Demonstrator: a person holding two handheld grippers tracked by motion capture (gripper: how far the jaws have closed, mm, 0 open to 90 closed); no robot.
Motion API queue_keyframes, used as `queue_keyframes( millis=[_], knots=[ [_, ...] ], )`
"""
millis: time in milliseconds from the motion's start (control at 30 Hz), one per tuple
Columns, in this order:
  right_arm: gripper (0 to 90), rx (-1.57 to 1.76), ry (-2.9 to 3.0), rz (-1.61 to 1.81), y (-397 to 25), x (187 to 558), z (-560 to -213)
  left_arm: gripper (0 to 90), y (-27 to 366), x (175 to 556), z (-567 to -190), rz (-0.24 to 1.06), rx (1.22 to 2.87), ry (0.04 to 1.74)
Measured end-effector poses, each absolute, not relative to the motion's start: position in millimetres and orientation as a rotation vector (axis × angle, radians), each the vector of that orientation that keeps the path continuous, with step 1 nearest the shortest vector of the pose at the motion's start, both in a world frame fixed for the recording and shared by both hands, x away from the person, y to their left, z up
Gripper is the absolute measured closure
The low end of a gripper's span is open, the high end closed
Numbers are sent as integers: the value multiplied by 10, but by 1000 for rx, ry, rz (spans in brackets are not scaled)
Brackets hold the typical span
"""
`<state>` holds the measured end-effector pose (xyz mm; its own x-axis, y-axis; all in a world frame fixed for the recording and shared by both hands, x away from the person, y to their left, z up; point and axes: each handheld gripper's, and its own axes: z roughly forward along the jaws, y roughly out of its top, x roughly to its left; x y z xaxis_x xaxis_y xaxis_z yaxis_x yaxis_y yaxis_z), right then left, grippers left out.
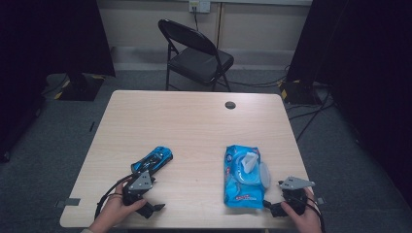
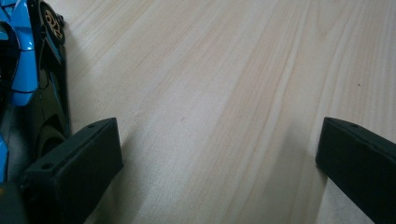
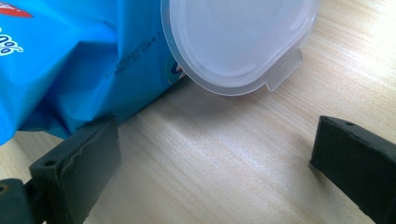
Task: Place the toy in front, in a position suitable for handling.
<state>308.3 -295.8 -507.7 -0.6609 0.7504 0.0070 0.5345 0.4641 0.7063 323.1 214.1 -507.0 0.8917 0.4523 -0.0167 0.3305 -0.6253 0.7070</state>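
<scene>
high view - pale wood table [image 1: 194,121], folding chair [image 1: 194,53] behind - grey carpet [image 1: 340,160].

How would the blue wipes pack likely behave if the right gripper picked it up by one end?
The wipes pack looks soft and creased, so it would probably sag. Its glossy film may slip between fingers. The open lid would likely flap.

left tool [image 2: 219,158] jaws wide apart, nothing between | blue toy car [image 2: 25,70] beside left jaw | wooden table [image 2: 224,70]
</scene>
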Motion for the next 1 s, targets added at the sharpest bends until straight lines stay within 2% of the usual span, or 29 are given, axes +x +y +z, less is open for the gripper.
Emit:
queue_keyframes(
  millis=[533, 600, 633, 1000],
  knots=[
    [4, 1127, 2392, 988, -2950, 3052, -5072, 0, 2142, 3230, -5070, 207, 2298, 559],
    [36, 1123, 2406, 983, -2942, 3037, -5054, 0, 2142, 3230, -5070, 207, 2298, 559],
    [152, 1094, 2422, 1000, -2927, 3016, -5029, 0, 2142, 3231, -5070, 207, 2298, 559],
    [172, 1078, 2441, 990, -2890, 2912, -4927, 0, 2141, 3233, -5069, 206, 2299, 557]
  ],
)
